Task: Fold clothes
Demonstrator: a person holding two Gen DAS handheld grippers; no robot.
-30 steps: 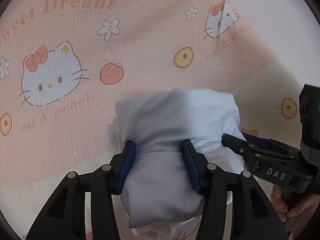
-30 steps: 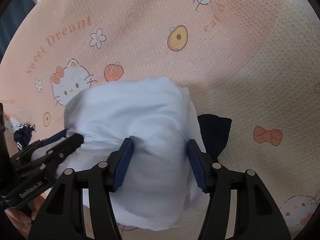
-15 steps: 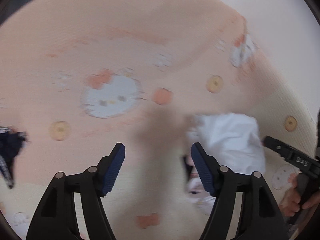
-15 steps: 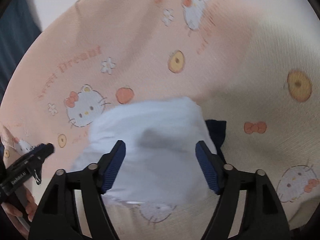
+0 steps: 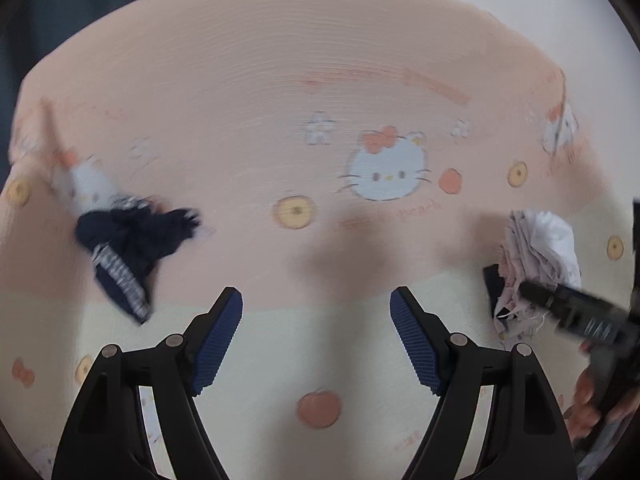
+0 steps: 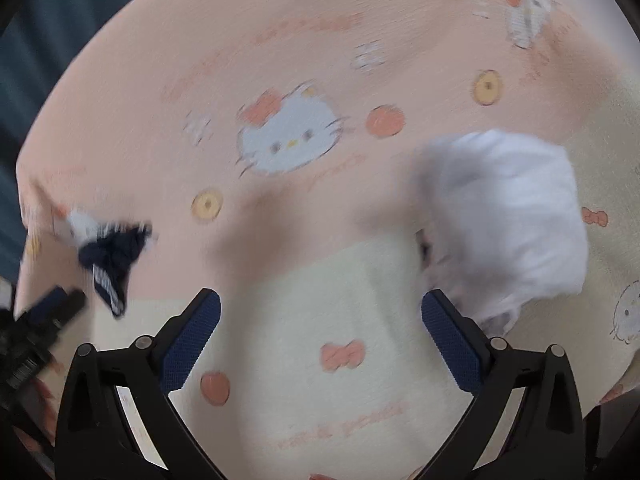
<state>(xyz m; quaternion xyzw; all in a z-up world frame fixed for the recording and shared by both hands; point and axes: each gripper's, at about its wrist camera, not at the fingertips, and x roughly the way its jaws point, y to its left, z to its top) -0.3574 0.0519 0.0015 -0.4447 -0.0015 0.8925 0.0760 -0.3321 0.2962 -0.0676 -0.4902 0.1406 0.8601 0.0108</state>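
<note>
1. Soft, even daylight fills both views, bright without any glare; its source isn't clear.
2. Motion blur smears both pictures: the pink printed blanket runs into streaks, and its lettering can't be read.
3. The dark garment and the white folded bundle show fuzzy, doubled edges.
4. The left tool and right tool stay crisp against the smear.
5. Broad, soft shadows lie on the blanket just ahead of each tool.
6. Fisheye bending curves the blanket's edges, and black vignette closes every corner.
</note>
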